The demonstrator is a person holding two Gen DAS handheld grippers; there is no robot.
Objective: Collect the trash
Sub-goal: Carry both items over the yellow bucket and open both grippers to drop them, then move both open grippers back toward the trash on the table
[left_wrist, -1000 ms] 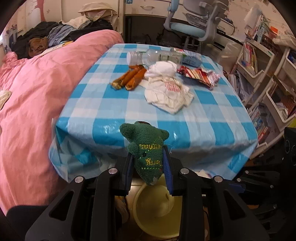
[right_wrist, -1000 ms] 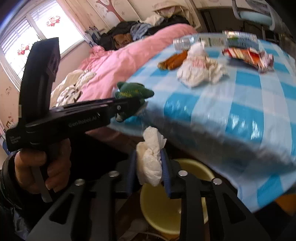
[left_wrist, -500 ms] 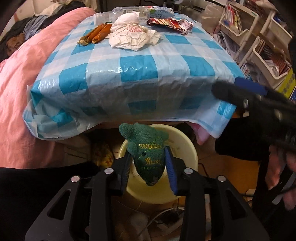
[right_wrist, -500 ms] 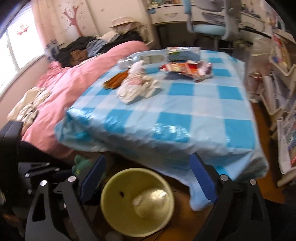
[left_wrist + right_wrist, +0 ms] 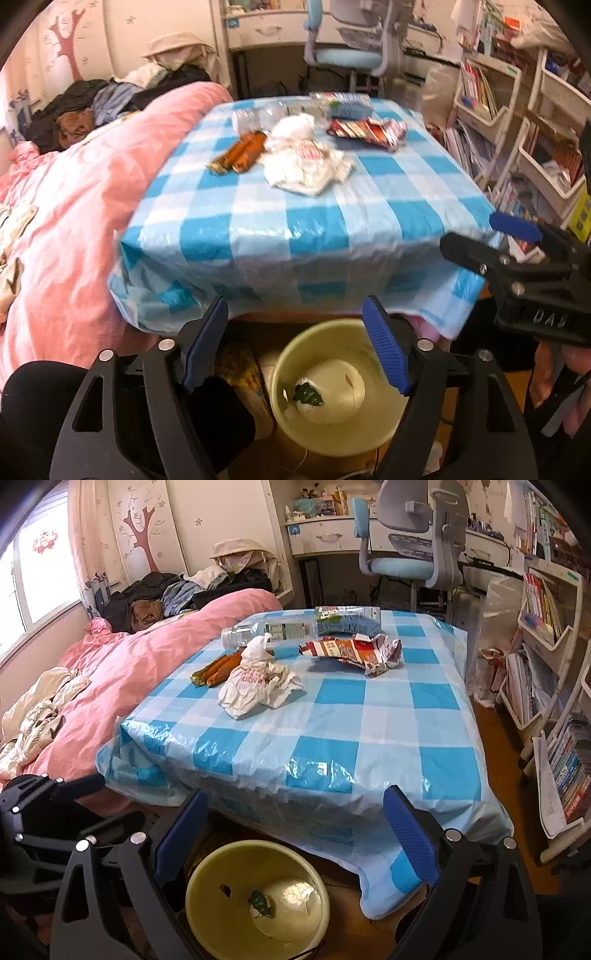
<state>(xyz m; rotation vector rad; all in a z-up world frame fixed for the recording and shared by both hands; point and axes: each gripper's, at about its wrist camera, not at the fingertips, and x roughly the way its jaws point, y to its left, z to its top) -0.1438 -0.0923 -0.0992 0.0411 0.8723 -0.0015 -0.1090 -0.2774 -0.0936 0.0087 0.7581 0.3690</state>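
A yellow bin [image 5: 373, 435] [image 5: 199, 882] stands on the floor under the table's near edge. In it lie a green knitted cloth [image 5: 308, 394] [image 5: 260, 899] and a white tissue [image 5: 314, 411]. My left gripper [image 5: 294, 301] hangs over the bin, its jaws opening with nothing between them. My right gripper [image 5: 295, 792] is also opening and empty, beside the left one. On the table lie crumpled white paper [image 5: 306, 166] [image 5: 255, 686], orange wrappers [image 5: 240, 155] [image 5: 218, 668], a red snack bag [image 5: 365, 129] [image 5: 351, 651] and a plastic bottle [image 5: 273, 629].
The table wears a blue-and-white checked plastic cloth [image 5: 351, 738] that hangs over the bin. A pink bed [image 5: 129, 672] lies to the left, bookshelves [image 5: 546, 672] to the right, a desk chair [image 5: 410, 561] behind. A hand holds the right gripper's handle [image 5: 535, 280].
Both grippers opened. The green cloth fell from the left one and the white tissue from the right one into the yellow bin. The right view tipped up toward the table.
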